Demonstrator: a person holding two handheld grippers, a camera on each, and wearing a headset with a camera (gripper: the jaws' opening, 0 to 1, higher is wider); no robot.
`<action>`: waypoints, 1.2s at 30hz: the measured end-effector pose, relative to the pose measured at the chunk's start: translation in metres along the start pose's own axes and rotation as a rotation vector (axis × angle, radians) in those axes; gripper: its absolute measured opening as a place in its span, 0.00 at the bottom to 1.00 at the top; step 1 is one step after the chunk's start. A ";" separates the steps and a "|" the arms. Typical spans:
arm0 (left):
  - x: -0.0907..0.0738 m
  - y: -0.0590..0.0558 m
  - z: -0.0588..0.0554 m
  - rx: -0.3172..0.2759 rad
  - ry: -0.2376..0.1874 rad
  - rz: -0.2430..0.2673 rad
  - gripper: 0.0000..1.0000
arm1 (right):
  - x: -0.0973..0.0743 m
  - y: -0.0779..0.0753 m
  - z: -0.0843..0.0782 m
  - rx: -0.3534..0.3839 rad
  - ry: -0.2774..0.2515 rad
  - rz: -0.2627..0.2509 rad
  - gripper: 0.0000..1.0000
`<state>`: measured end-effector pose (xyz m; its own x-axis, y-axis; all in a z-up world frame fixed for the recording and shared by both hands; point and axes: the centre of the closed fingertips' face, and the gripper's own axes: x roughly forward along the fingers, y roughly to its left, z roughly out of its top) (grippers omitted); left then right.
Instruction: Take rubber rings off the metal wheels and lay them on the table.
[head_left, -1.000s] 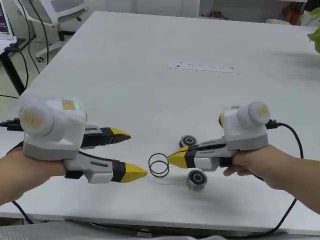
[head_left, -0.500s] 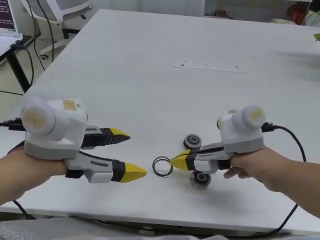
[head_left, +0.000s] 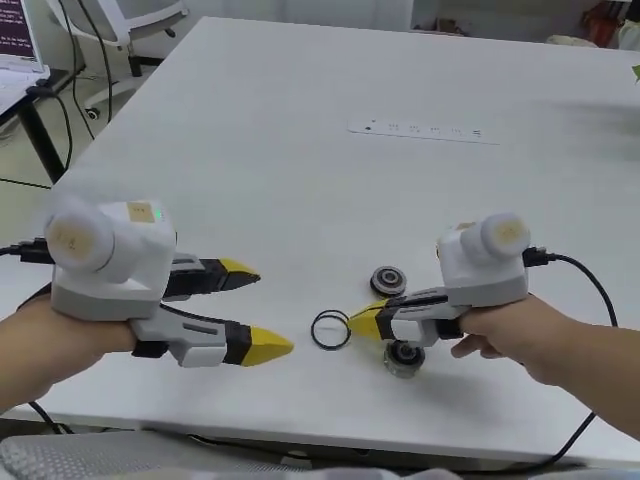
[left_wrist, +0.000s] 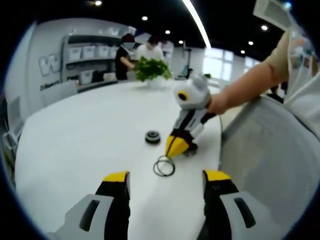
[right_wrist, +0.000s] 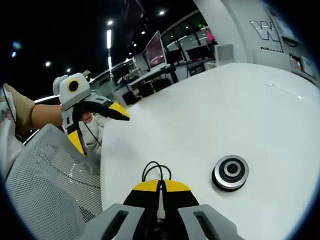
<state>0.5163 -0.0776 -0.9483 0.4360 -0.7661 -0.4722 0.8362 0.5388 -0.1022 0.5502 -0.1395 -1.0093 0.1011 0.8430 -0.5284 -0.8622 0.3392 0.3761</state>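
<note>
Near the front edge of the table, about mid-width: rings, black, flat on the white top. They look like two overlapped.

Two wheels sit right of them. The far wheel stands clear on the table, just far-right of the rings. The near wheel is half hidden under the right gripper.

Right gripper: jaws pressed together, yellow tip at the rings' right edge. Touching or just short, cannot tell. In the right gripper view the closed tip covers the near part of the rings, with the far wheel off to one side on bare table.

Left gripper: jaws spread wide, left of the rings and apart from them, tips pointing right toward them. In the left gripper view its two jaws frame the scene: rings ahead, right gripper just behind them, far wheel beside it. The near wheel peeks out behind the right gripper's tip. The right gripper view shows the left gripper with jaws apart.

Further out: a strip lies on the table's far half. A plant stands at the table's right end. A mesh chair is at the near edge.
</note>
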 end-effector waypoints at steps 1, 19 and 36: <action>0.000 0.000 0.000 0.001 0.002 0.000 0.59 | 0.000 0.000 0.000 -0.003 0.001 -0.001 0.00; 0.006 0.002 0.002 -0.005 0.016 -0.001 0.59 | -0.015 -0.013 0.017 -0.004 -0.065 -0.033 0.14; 0.027 0.015 0.023 0.012 0.014 -0.021 0.59 | -0.056 -0.029 0.040 -0.022 -0.157 -0.099 0.28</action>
<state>0.5482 -0.0981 -0.9419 0.4139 -0.7719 -0.4825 0.8490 0.5186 -0.1013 0.5891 -0.1796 -0.9607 0.2607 0.8612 -0.4363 -0.8547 0.4160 0.3104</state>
